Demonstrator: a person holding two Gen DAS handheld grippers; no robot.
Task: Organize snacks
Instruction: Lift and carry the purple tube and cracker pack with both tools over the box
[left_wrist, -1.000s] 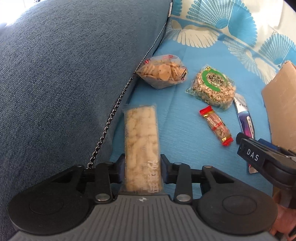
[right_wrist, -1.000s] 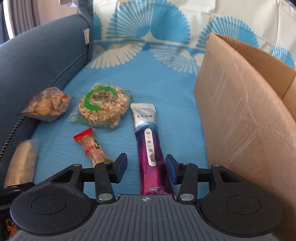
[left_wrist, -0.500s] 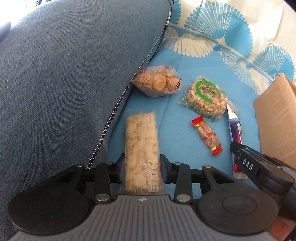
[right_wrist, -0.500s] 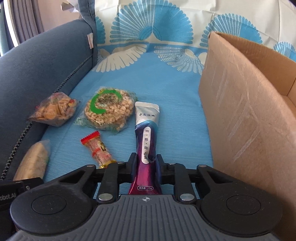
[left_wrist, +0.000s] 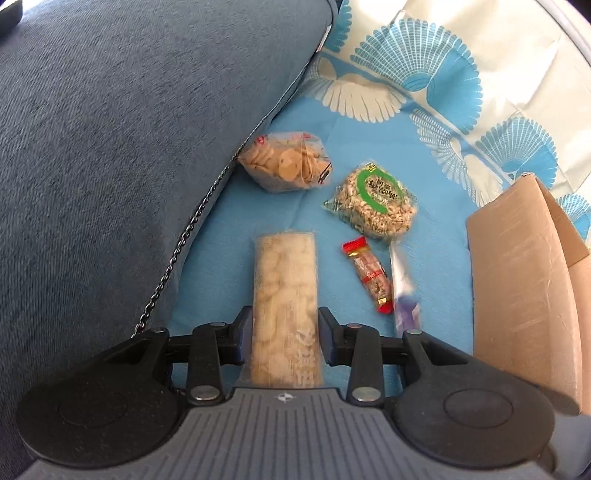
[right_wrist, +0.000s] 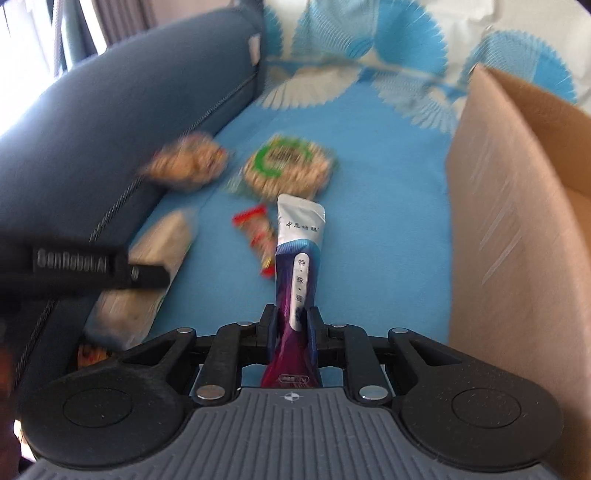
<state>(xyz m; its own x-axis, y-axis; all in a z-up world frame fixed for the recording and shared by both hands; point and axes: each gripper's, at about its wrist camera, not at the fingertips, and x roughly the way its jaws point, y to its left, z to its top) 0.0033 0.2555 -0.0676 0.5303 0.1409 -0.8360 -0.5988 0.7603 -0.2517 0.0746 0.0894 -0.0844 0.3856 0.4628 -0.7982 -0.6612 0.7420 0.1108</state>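
Between the left tongs (left_wrist: 284, 339), a long clear pack of pale biscuits (left_wrist: 284, 295) is clamped by its near end, its length running out toward 12 o'clock over the blue sheet (left_wrist: 436, 258). At 11 o'clock from that pack, a clear bag of round crackers (left_wrist: 286, 166) lies against the dark blue cushion (left_wrist: 110, 147), whose zipper chain (left_wrist: 173, 266) trails down its edge. At 1 o'clock lies a round puffed-grain cake with a green ring label (left_wrist: 373, 201), and just below it a small red-ended candy bar (left_wrist: 369, 275).

The right tongs (right_wrist: 291, 332) are closed tight on a purple and silver tube-shaped sachet (right_wrist: 297, 266), gripped near its lower end, its silver top pointing to 12 o'clock; the jaws have just been closing on it. In the left wrist view the sachet shows only as a blur just right of the candy bar.

A brown cardboard box (right_wrist: 517, 240) stands at 3 o'clock of the right tongs, open at the top, its wall near the sachet. The left tongs' black finger crosses the right wrist view at 9 o'clock over the biscuit pack.
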